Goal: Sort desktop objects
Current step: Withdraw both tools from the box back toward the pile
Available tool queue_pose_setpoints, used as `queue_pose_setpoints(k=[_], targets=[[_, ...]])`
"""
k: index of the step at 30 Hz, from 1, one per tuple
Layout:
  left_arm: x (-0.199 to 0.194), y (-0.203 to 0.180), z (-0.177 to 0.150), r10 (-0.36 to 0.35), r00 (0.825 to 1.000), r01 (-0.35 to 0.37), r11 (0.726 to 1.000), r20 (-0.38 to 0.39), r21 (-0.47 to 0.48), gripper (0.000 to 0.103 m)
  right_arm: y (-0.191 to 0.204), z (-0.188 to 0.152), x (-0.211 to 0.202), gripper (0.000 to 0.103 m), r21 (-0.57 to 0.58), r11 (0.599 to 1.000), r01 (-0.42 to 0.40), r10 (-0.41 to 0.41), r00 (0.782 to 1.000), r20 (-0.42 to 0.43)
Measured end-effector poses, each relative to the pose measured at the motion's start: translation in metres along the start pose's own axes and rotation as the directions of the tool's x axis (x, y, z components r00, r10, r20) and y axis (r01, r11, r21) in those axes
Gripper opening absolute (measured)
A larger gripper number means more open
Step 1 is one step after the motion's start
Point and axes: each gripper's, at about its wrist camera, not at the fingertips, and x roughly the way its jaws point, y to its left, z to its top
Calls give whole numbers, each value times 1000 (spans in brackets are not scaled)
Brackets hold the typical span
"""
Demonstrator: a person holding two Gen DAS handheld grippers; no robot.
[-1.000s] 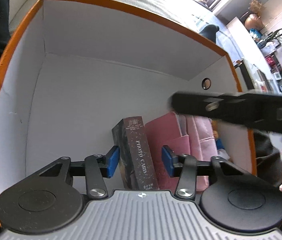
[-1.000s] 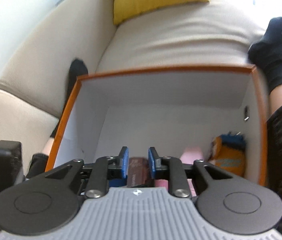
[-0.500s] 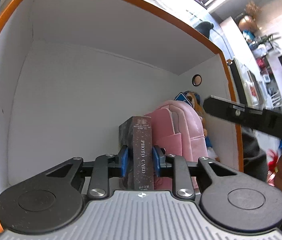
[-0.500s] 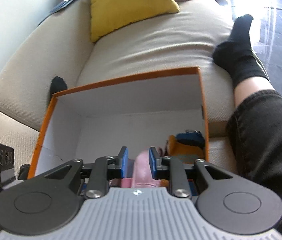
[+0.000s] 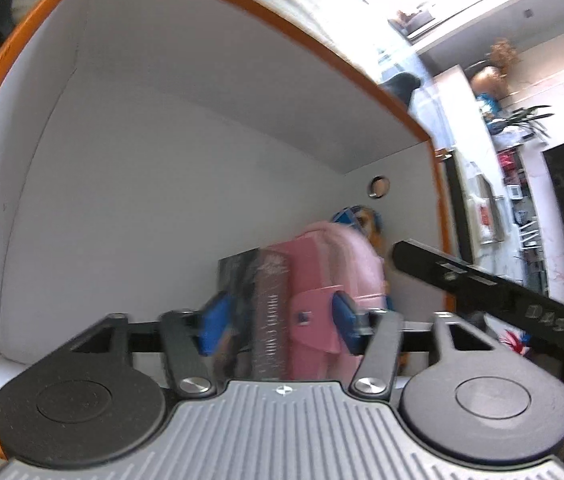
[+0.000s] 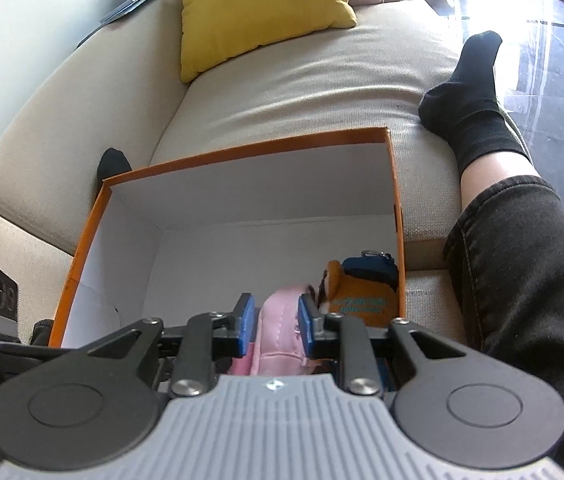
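Observation:
An orange box with white inside (image 5: pixel 153 132) holds a dark photo card book (image 5: pixel 267 320), a small pink backpack (image 5: pixel 334 264) and an orange and blue plush toy (image 6: pixel 362 292). My left gripper (image 5: pixel 277 320) is open inside the box, its blue pads on either side of the upright book and the backpack's flap, apart from both. My right gripper (image 6: pixel 271 322) hovers over the box (image 6: pixel 241 184). Its pads sit narrowly apart around the top of the pink backpack (image 6: pixel 277 320); contact is unclear.
The box rests on a beige sofa (image 6: pixel 302 88) with a yellow cushion (image 6: pixel 257 8) at the back. A leg in dark jeans and a black sock (image 6: pixel 478 92) lies right of the box. The right gripper's black body (image 5: pixel 502 300) crosses the left wrist view.
My left gripper, shut on the photo card book half a second ago, has opened and released it. My right gripper has risen and shifted from over the book to over the pink backpack.

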Motion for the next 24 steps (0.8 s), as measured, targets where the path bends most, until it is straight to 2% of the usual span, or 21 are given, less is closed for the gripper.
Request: queue_pose_setpoints(k=[7, 10, 13, 15, 18, 20, 24], targets=[[-7, -13, -7, 59, 997, -61, 997, 40, 50, 66, 4, -5, -6, 26, -21, 1000, 7, -7, 1000, 10], [-24, -22, -17, 89, 989, -102, 989, 122, 104, 64, 9, -12, -14, 26, -62, 998, -2, 5, 999, 44], [-50, -36, -36, 89, 970, -131, 975, 226, 178, 63, 18, -26, -29, 27, -145, 989, -22, 40, 992, 120], [-67, -43, -47, 70, 960, -130, 969, 271, 210, 63, 24, -38, -40, 37, -196, 979, -48, 84, 981, 176], [-88, -51, -66, 52, 953, -133, 957, 299, 257, 59, 33, -55, -57, 42, -270, 958, -97, 163, 958, 235], [-100, -53, -80, 71, 946, -165, 946, 317, 281, 58, 38, -66, -66, 51, -303, 947, -110, 188, 952, 241], [-113, -55, -114, 146, 923, -268, 907, 355, 324, 58, 43, -89, -75, 54, -340, 926, -164, 241, 951, 196]])
